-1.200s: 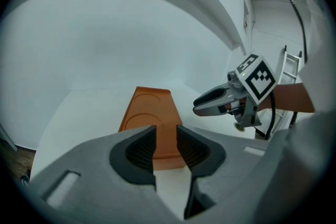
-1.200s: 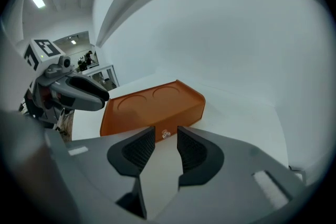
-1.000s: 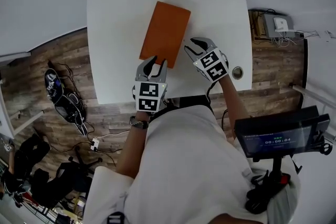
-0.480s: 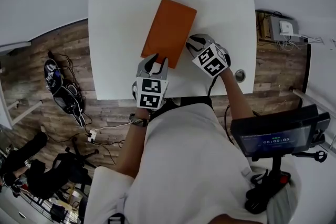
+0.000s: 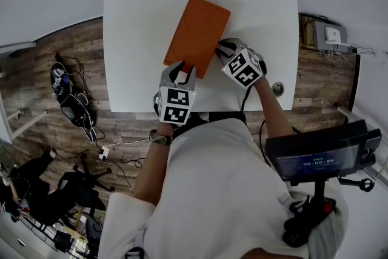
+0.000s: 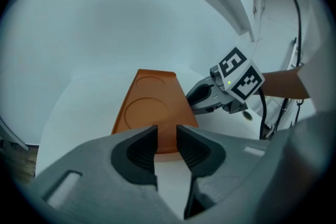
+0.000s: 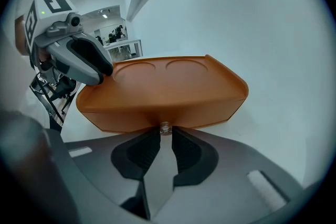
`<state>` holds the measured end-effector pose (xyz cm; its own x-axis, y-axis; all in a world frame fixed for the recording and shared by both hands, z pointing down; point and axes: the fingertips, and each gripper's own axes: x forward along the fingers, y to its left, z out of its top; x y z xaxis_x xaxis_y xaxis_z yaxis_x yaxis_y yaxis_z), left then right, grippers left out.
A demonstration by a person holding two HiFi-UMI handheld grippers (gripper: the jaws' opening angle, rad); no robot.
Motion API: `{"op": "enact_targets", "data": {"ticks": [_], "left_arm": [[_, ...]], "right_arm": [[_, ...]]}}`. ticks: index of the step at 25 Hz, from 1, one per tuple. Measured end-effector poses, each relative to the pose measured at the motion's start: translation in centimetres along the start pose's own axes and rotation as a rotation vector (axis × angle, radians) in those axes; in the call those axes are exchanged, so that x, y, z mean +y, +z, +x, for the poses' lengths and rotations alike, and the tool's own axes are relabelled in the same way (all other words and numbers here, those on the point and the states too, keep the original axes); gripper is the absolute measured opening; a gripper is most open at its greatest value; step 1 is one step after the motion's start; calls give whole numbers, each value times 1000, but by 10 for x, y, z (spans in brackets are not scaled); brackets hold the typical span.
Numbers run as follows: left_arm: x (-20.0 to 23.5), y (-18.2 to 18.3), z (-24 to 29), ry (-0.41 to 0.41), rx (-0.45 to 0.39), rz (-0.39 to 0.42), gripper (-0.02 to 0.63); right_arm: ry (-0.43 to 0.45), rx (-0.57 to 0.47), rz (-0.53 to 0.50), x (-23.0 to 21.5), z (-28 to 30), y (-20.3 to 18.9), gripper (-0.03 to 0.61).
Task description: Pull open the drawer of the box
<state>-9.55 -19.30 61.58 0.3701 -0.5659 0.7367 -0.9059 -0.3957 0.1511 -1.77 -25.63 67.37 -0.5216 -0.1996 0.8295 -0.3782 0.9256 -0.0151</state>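
The right claw (image 7: 166, 131) is drawn in narrow, and the small metal knob (image 7: 165, 127) sits right between its tips, flanked by both pads. That knob stands on the long side of a flat orange box (image 7: 163, 92), low down and about midway along it; the side round the knob looks flush, with nothing pulled out. Two shallow round dents mark the top of the box. The box lies slantwise near the middle of the white counter (image 5: 139, 21), its far end tilted toward the person's right, and from the head view the right claw (image 5: 223, 50) meets its right-hand long edge. The left claw (image 6: 167, 134) has only a slim gap between its pads and nothing in it; the near short end of the box shows just beyond its tips. In the head view the left claw (image 5: 180, 71) sits at that near end, toward the counter's front edge. Wooden floor (image 5: 66, 63) lies around the counter.
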Motion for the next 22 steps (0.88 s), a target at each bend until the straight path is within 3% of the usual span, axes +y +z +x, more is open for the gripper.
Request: {"op": "enact_targets", "data": {"ticks": [22], "left_arm": [[2, 1, 7, 29, 20, 14, 114]], "right_arm": [[-14, 25, -1, -6, -6, -15, 69]]}}
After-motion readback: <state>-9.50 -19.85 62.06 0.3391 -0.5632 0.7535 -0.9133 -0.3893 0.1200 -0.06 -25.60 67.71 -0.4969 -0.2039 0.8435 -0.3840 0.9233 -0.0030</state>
